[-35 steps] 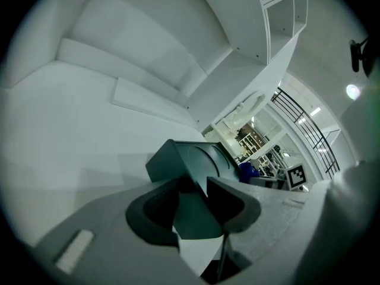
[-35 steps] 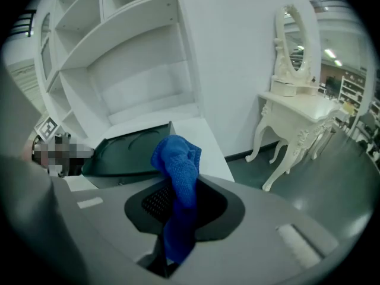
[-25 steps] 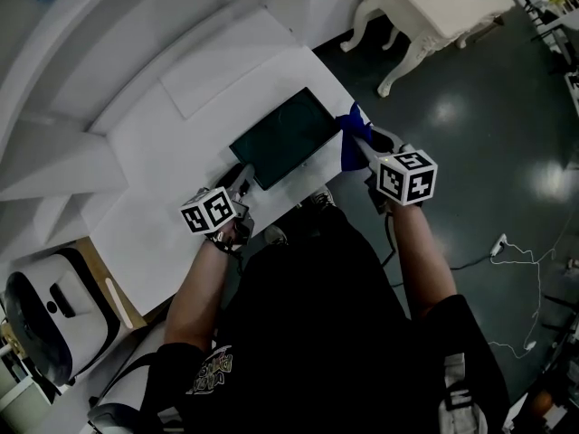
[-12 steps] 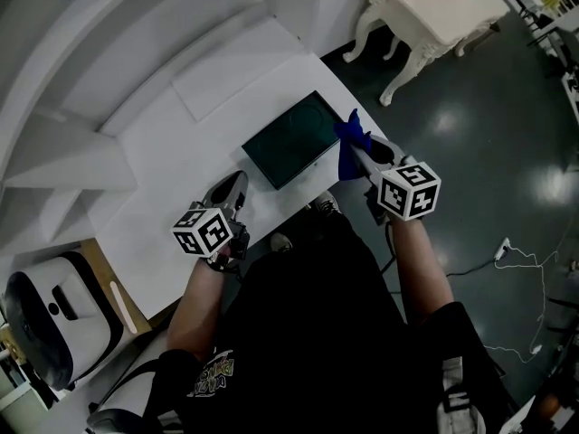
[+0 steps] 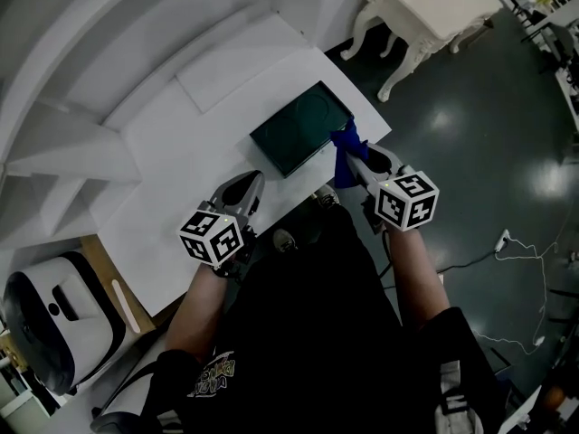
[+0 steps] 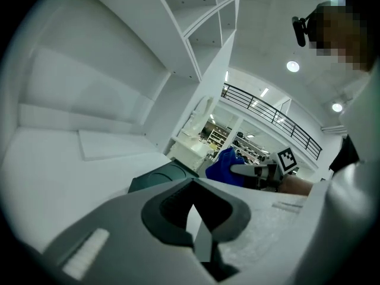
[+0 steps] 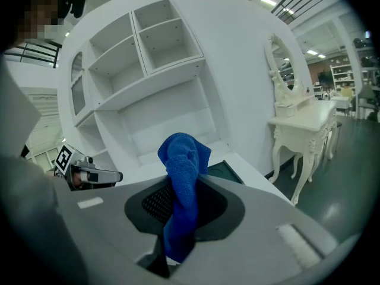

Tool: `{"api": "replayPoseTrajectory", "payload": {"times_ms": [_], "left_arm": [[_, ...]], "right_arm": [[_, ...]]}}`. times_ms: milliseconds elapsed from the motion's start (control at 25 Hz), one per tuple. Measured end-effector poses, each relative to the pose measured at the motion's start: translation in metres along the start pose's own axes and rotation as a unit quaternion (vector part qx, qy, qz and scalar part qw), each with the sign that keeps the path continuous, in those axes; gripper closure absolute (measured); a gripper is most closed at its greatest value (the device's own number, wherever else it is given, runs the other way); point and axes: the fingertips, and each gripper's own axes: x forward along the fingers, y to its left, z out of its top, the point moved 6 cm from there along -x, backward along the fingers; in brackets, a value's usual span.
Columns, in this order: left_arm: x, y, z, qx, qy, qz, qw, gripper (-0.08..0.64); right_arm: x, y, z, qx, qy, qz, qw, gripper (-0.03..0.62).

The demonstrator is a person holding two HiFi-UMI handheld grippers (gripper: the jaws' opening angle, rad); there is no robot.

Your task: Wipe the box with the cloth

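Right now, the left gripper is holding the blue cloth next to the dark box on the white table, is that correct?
Not quite: the right gripper holds the blue cloth next to the dark box on the white table, as the right gripper view shows; the left gripper holds nothing.

Looking like a furniture showroom. Showing white shelving (image 7: 148, 52), an ornate dressing table (image 7: 303, 120), a glossy dark floor (image 5: 479, 125), a railed mezzanine (image 6: 267, 108).

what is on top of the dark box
Nothing lies on the box; its top shows bare. The blue cloth, in the jaws of the right gripper, hangs at its right corner, hiding whether they touch.
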Motion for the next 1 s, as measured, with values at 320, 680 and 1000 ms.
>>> {"api": "replayPoseTrajectory", "payload": {"times_ms": [320,680,1000], "left_arm": [[-0.021,-0.017,-0.017,0.007,0.008,-0.021,0.9997,0.56],[-0.033,-0.048,-0.023,0.005,-0.016,0.003,0.9999,0.56],[-0.017,-0.086,-0.04,-0.014,-0.036,0.042,0.9984,0.56]], "right_arm": [[-0.028,0.032,-0.022,-0.002,-0.005,-0.004,1.0,0.5],[-0.047,0.034,-0.021,-0.023,0.002,0.03,0.999,0.5],[-0.074,0.015,-0.026,-0.047,0.027,0.078,0.995,0.5]]}}
